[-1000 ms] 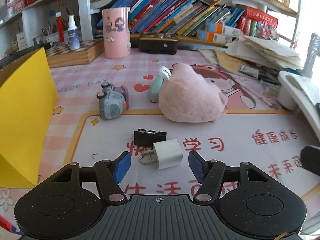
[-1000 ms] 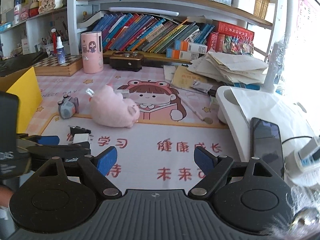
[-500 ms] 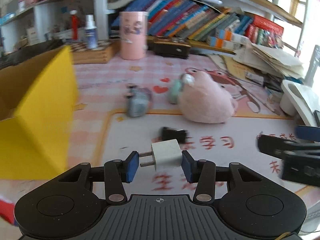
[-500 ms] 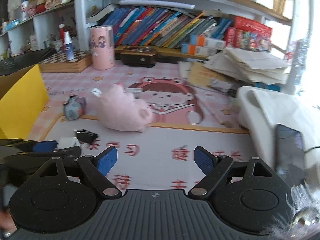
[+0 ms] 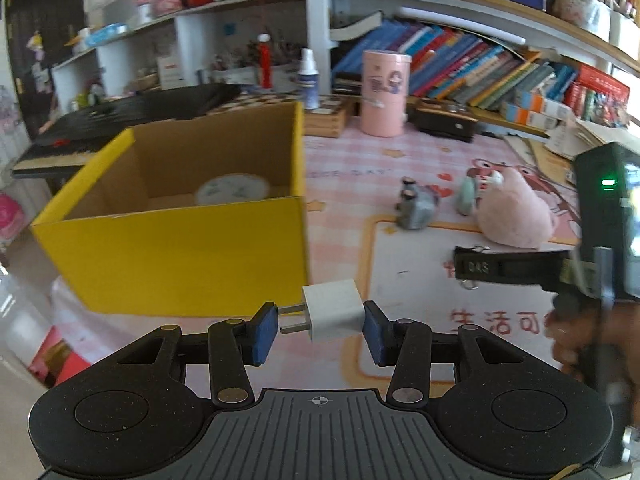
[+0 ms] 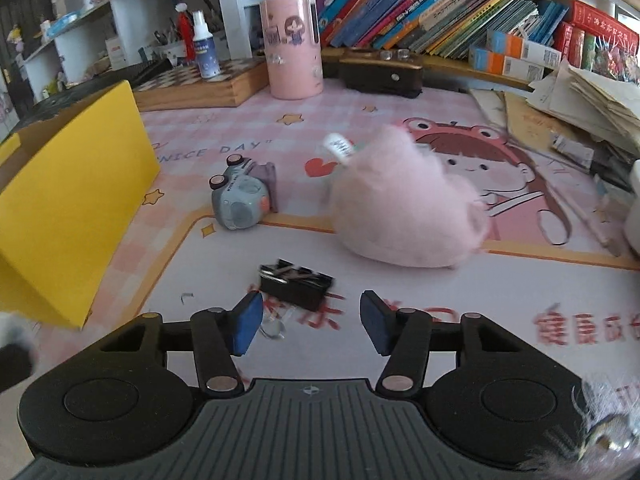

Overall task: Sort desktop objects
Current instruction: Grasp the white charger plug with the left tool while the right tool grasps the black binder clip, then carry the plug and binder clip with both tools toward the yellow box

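Observation:
My left gripper (image 5: pixel 320 330) is shut on a white plug adapter (image 5: pixel 334 310) and holds it in the air, just right of the open yellow box's (image 5: pixel 180 256) near corner. A round white tin (image 5: pixel 233 189) lies inside the box. My right gripper (image 6: pixel 308 322) is open and empty, just short of a black binder clip (image 6: pixel 296 280) on the mat. A grey toy camera (image 6: pixel 242 204) and a pink plush toy (image 6: pixel 408 208) lie further back. The right gripper also shows at the right edge of the left wrist view (image 5: pixel 508 268).
A pink cylinder holder (image 6: pixel 291 46), a chessboard box (image 6: pixel 196 84) with a spray bottle (image 6: pixel 203 46), and a dark case (image 6: pixel 382 74) stand at the back below a shelf of books (image 6: pixel 420 8). Stacked papers (image 6: pixel 592 100) lie at the right.
My left gripper has closed on the plug adapter, lifted it and swung left toward the yellow box. My right gripper has moved left and forward to the binder clip.

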`<state>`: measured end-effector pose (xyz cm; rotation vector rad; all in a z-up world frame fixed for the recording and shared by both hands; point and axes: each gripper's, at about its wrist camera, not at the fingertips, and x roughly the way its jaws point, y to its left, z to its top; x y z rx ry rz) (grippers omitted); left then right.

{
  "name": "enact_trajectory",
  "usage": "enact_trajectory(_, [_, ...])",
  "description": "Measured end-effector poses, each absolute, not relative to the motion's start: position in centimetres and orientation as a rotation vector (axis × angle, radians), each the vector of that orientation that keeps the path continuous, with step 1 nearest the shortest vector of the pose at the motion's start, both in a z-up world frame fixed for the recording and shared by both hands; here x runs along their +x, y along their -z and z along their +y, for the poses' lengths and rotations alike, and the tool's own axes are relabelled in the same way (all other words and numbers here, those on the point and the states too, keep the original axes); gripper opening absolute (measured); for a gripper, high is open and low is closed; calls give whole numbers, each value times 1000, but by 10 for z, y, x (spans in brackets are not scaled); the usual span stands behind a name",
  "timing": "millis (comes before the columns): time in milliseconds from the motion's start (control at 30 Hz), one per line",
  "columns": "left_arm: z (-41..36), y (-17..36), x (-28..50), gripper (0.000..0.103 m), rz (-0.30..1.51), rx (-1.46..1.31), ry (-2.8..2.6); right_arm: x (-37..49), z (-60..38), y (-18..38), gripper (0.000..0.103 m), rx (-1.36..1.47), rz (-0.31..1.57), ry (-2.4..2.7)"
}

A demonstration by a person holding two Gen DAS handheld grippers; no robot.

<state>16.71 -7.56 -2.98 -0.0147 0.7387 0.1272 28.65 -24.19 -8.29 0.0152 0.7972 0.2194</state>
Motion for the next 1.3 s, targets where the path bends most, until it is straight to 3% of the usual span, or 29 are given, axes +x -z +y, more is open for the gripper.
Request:
enact_trajectory(167, [-65,27,156,45,743,-19,-146,296,-219,95,52,-10,771,-152])
enact_trajectory(367, [-55,26,149,45,741,-29,-146,293,-208,99,40,-60,714,-118])
enact_trajectory(600, [-49,19,148,45,702,-61,-106,276,-224,84,39,-50,707,-167])
enact_trajectory(1033, [-37,-11,128,45,594,-124,19,208,-252,5,40,4,637,-237])
enact_trajectory(1300, [-19,-10,111,45,595,-127,63,158,-227,-1,40,-1,664,-268])
